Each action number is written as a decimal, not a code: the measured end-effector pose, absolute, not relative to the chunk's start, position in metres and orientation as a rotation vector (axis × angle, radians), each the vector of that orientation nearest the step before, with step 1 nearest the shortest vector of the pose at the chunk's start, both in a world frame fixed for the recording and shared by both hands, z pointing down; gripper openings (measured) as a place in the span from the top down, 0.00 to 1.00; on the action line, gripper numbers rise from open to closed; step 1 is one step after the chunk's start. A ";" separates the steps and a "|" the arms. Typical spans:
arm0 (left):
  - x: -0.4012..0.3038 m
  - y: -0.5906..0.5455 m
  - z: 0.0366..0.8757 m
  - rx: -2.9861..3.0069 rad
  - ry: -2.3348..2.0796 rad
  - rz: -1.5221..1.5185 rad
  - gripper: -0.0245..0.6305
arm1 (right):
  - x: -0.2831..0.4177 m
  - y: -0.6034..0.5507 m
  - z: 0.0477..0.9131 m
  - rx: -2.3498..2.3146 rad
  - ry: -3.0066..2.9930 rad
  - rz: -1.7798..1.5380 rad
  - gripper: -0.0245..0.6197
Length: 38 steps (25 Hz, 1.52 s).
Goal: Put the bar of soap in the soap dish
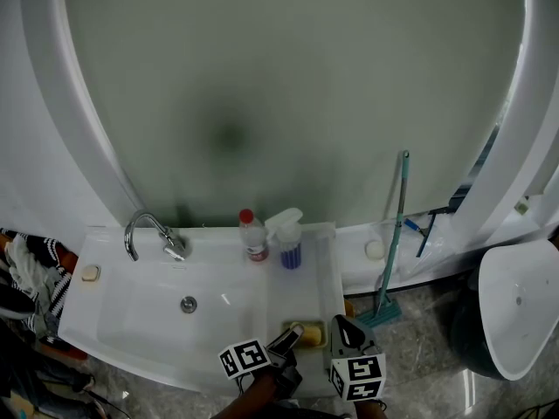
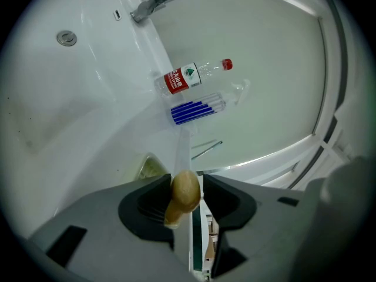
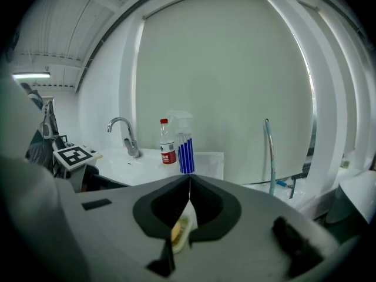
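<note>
left gripper (image 2: 187, 181) clamps the bar of soap (image 2: 183, 194), soap dish (image 2: 150, 168) at ten o'clock. looks slick and hard, so squeeze mid-bar. right gripper (image 3: 189, 182) closed.

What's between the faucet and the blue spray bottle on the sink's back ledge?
A clear water bottle with a red cap and red label stands between the faucet and the spray bottle, as the head view shows.

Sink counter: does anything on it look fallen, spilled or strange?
Nothing stands out. The water bottle and the spray bottle stand upright, and the soap dish lies at the front right corner, with nothing spilled.
</note>
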State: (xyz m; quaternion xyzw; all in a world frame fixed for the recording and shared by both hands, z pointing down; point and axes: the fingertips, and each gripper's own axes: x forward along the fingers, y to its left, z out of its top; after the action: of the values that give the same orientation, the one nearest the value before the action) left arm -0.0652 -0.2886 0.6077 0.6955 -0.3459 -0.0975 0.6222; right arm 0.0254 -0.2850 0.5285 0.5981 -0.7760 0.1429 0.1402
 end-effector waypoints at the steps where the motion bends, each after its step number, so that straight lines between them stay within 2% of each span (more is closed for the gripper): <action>1: -0.066 -0.289 0.608 1.596 -0.798 -0.223 0.71 | 0.025 -0.285 0.529 1.726 -2.242 0.412 0.94; 10: -0.071 -0.287 0.603 1.612 -0.828 -0.211 0.67 | 0.023 -0.283 0.530 1.719 -2.250 0.417 0.94; 28: -0.082 -0.281 0.574 1.753 -0.986 -0.175 0.67 | 0.009 -0.271 0.528 1.616 -2.326 0.436 0.94; 38: -0.078 -0.258 0.555 1.865 -1.110 -0.085 0.81 | 0.006 -0.252 0.517 1.548 -2.396 0.441 0.94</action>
State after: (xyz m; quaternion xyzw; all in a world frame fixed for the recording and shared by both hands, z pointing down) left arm -0.0781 -0.2578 0.5552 0.7597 -0.4522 -0.0346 0.4659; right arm 0.0061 -0.2520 0.5172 0.5319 -0.8233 0.1516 0.1275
